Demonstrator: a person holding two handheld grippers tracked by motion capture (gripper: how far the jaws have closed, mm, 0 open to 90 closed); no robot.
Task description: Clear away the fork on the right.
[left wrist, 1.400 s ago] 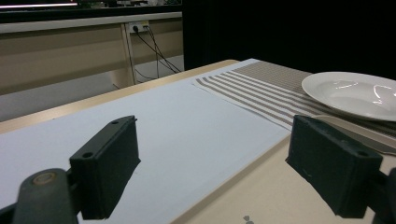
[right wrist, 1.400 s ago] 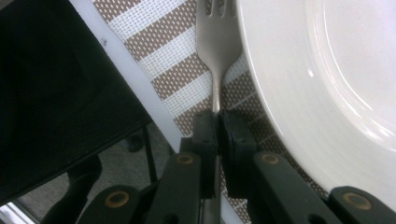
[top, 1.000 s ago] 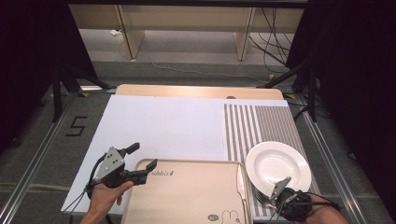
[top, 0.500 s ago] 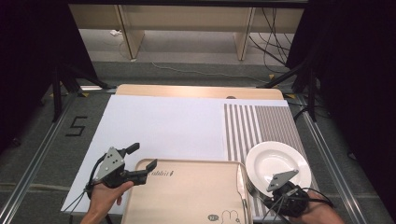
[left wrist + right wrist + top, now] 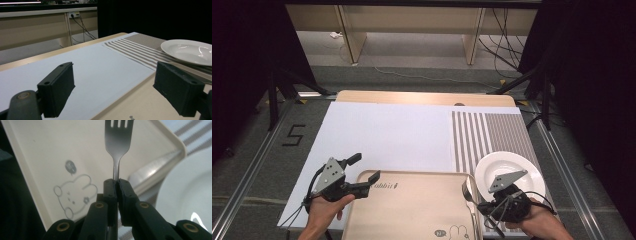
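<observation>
tray (image 5: 412, 210) bottom centre of the high view, on sheet (image 5: 382, 135); mat (image 5: 487, 132) right of sheet; plate (image 5: 507, 167) on mat, lower right, just beside tray; fork (image 5: 117, 142) over tray's right edge; table (image 5: 422, 97) edge behind sheet

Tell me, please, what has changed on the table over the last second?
The right tongs, shut on the silver metal fork, have drawn back toward the person, off the round white plate and beside the beige plastic tray. The left tongs have stayed open at the tray's far left corner; plate and tray have not moved.
</observation>
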